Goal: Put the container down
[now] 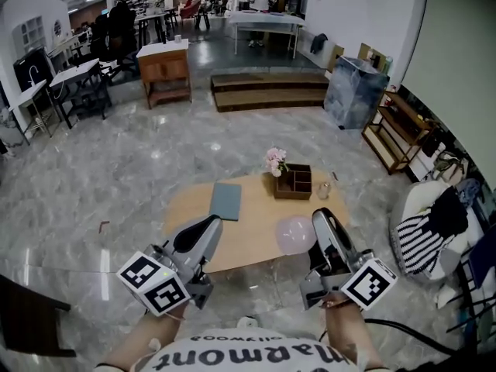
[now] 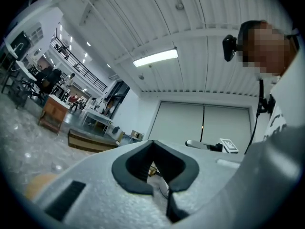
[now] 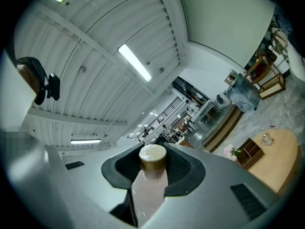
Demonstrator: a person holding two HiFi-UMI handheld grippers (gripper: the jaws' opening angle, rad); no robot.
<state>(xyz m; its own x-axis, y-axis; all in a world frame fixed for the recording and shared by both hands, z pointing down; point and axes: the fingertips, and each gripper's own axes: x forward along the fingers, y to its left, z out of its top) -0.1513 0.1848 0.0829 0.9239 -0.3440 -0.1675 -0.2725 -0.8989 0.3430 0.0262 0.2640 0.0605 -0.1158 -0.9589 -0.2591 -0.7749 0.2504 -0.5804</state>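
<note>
Pad [image 1: 225,201] lies left of organizer [image 1: 293,183] on table [image 1: 248,239], behind container [image 1: 294,233].

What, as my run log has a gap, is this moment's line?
right gripper: shut on bottle | left gripper: shut, empty | bottle: unplaced

The bench [image 1: 260,215] is a low, light wooden top with rounded ends, standing on a glossy grey marbled floor [image 1: 155,161]. Toward its left half lies a flat grey-blue pad [image 1: 225,201], apart from everything else. Near the far edge sits a dark brown wooden box [image 1: 293,183] divided into open compartments. A small bunch of pink flowers [image 1: 275,160] stands just beside the box's left corner, and a small clear glass [image 1: 323,190] stands just to its right.
</note>
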